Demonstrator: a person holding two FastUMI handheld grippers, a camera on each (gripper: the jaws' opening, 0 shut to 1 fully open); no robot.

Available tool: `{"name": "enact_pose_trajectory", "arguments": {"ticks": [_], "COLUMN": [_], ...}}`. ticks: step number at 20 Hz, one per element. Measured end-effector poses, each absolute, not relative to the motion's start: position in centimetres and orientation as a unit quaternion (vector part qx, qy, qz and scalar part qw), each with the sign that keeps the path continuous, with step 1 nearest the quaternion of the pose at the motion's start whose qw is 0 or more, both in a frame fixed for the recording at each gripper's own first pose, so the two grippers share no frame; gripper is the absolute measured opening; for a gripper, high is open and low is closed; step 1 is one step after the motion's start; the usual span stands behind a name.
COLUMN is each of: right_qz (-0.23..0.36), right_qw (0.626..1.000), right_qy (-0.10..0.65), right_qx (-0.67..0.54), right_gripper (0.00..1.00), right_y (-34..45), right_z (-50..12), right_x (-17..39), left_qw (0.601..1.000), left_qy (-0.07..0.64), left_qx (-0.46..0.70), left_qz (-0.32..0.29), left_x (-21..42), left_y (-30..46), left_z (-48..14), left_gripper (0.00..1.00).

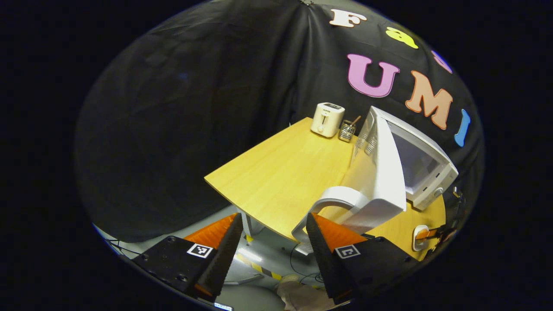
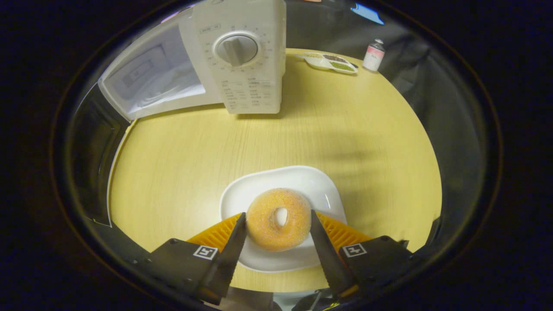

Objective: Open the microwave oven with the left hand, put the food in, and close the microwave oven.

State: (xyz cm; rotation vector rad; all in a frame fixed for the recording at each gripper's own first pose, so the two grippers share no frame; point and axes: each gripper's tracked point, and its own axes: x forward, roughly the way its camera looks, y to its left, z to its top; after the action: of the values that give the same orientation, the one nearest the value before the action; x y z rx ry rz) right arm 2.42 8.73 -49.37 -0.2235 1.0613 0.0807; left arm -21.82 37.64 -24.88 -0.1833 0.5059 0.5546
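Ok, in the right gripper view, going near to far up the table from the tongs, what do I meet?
Doughnut on its white plate → microwave control panel with dial → sectioned dish and small bottle at the far edge.

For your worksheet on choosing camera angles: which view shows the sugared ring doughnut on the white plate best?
The right gripper view: the sugared ring doughnut sits centred and close on its white plate, between the right gripper and its open jaws. The left gripper view gives just a small orange-and-white shape at the table's edge, too small to identify.
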Motion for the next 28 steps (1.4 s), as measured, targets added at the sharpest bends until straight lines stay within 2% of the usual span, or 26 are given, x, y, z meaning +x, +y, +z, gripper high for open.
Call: {"name": "enact_pose_trajectory", "arguments": {"ticks": [1, 2, 9, 10, 13, 14, 15, 18, 19, 28], "right_qz": [0.032, 0.028, 0.028, 0.031, 0.048, 0.064, 0.08, 0.112, 0.118, 0.162], "right_qw": [0.857, 0.858, 0.862, 0.864, 0.874, 0.879, 0.883, 0.889, 0.89, 0.893], "right_qy": [0.504, 0.503, 0.496, 0.493, 0.479, 0.47, 0.462, 0.441, 0.435, 0.374], "right_qx": [-0.105, -0.105, -0.103, -0.101, -0.073, -0.053, -0.029, 0.05, 0.067, 0.192], "right_gripper": [0.89, 0.83, 0.83, 0.77, 0.77, 0.83, 0.77, 0.77, 0.83, 0.82], "right_y": [8.7, 8.7, 10.6, 11.2, 14.0, 15.6, 17.2, 21.7, 22.8, 32.7], "right_z": [-49.4, -49.4, -48.5, -48.1, -46.5, -45.9, -45.3, -43.3, -42.9, -39.8], "right_x": [2.4, 2.3, 1.0, 0.7, 0.0, -0.1, -0.2, -0.2, 0.0, 3.8], "left_qw": [0.927, 0.927, 0.928, 0.93, 0.934, 0.934, 0.935, 0.94, 0.941, 0.947], "left_qy": [0.238, 0.229, 0.146, 0.137, 0.124, 0.121, 0.119, 0.118, 0.119, 0.125], "left_qx": [-0.089, -0.089, -0.062, -0.06, -0.071, -0.075, -0.079, -0.079, -0.079, -0.09], "left_qz": [0.277, 0.285, 0.337, 0.336, 0.328, 0.327, 0.324, 0.31, 0.307, 0.283], "left_x": [-21.7, -21.6, -20.7, -20.3, -18.9, -18.7, -18.3, -17.1, -16.8, -15.1], "left_y": [38.1, 38.8, 42.0, 41.8, 40.9, 40.7, 40.3, 39.5, 39.6, 39.3], "left_z": [-24.4, -23.9, -18.4, -17.6, -16.7, -16.8, -16.6, -16.7, -16.8, -17.4], "left_gripper": [0.87, 0.87, 0.87, 0.86, 0.86, 0.87, 0.87, 0.87, 0.87, 0.87]}}
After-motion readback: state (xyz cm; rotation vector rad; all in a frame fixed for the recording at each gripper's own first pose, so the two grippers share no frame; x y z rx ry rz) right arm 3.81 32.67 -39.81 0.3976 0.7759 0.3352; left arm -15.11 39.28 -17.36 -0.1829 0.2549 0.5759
